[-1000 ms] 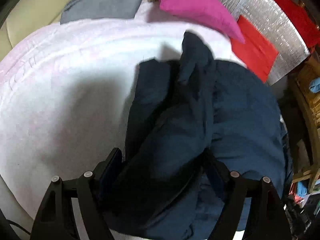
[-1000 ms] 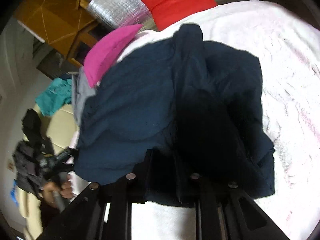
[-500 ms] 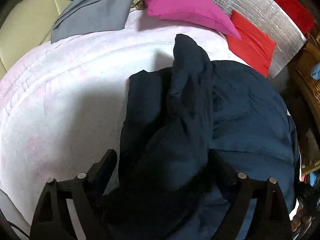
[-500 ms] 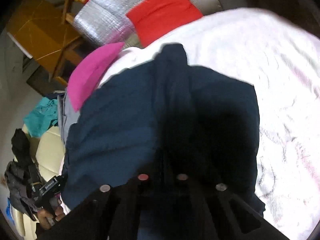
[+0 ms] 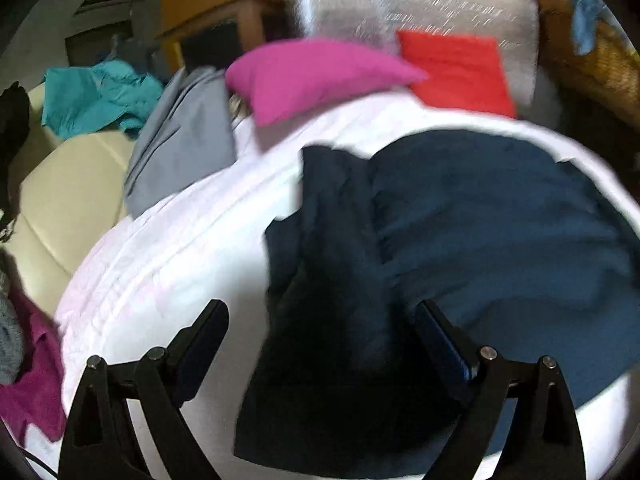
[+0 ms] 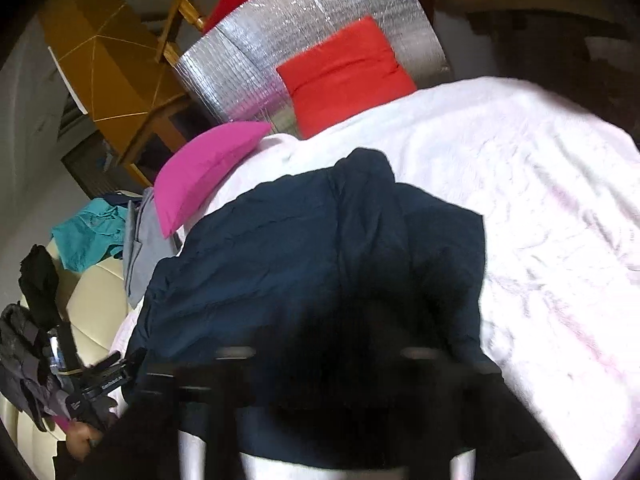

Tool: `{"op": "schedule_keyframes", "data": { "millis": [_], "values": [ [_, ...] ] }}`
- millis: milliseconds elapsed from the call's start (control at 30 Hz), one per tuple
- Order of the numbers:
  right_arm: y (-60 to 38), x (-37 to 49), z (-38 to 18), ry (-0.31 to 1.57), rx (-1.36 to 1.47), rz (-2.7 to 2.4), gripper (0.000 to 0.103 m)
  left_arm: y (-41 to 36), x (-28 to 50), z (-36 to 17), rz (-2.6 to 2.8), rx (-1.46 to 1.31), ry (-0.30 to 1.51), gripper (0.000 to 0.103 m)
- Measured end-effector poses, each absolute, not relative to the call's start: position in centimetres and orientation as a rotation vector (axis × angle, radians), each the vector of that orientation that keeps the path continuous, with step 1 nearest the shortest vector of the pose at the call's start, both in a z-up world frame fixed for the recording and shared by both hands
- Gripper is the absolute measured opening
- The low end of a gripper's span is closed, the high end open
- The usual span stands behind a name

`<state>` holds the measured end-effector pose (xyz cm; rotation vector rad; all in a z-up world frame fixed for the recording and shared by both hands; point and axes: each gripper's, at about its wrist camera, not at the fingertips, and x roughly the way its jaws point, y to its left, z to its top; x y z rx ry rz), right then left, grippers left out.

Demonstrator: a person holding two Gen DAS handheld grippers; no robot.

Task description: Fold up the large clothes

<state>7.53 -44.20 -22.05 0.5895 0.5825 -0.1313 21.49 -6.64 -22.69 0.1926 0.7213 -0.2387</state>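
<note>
A large dark navy garment (image 5: 480,240) lies folded on the white-pink bed cover (image 5: 168,256). It also shows in the right wrist view (image 6: 304,264). My left gripper (image 5: 320,320) is open, its fingers apart on either side of the garment's dark near fold, above the cloth. My right gripper (image 6: 324,356) is blurred and dark against the garment's near edge; I cannot tell how its jaws stand. My left gripper also shows at the lower left of the right wrist view (image 6: 100,380).
A magenta pillow (image 5: 316,76), a red pillow (image 5: 456,72) and a silver foil panel (image 5: 412,4) stand at the bed's far end. A grey cloth (image 5: 180,140) and a teal cloth (image 5: 96,96) lie by the cream sofa (image 5: 68,208). A magenta cloth (image 5: 32,392) lies near left.
My left gripper has pulled back and up off the garment's fold and tilted up, showing more of the room. My right gripper has also drawn back; the garment lies flatter.
</note>
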Motion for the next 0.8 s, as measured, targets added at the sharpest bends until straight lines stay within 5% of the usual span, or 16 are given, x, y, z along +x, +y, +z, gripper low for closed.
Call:
{"op": "schedule_keyframes", "data": {
  "millis": [167, 333, 800],
  "values": [
    [-44.7, 7.1, -22.8, 0.662, 0.559, -0.203, 0.082, -6.4, 20.3, -21.7, -0.256, 0.159, 0.672, 0.094],
    [-45.0, 8.9, -24.7, 0.764, 0.534, -0.229, 0.058, -6.9, 21.3, -21.5, -0.238, 0.163, 0.658, 0.094],
    [-45.7, 10.5, -27.6, 0.831, 0.581, -0.211, 0.058, -7.8, 21.3, -20.7, -0.212, 0.214, 0.627, 0.094]
  ]
}}
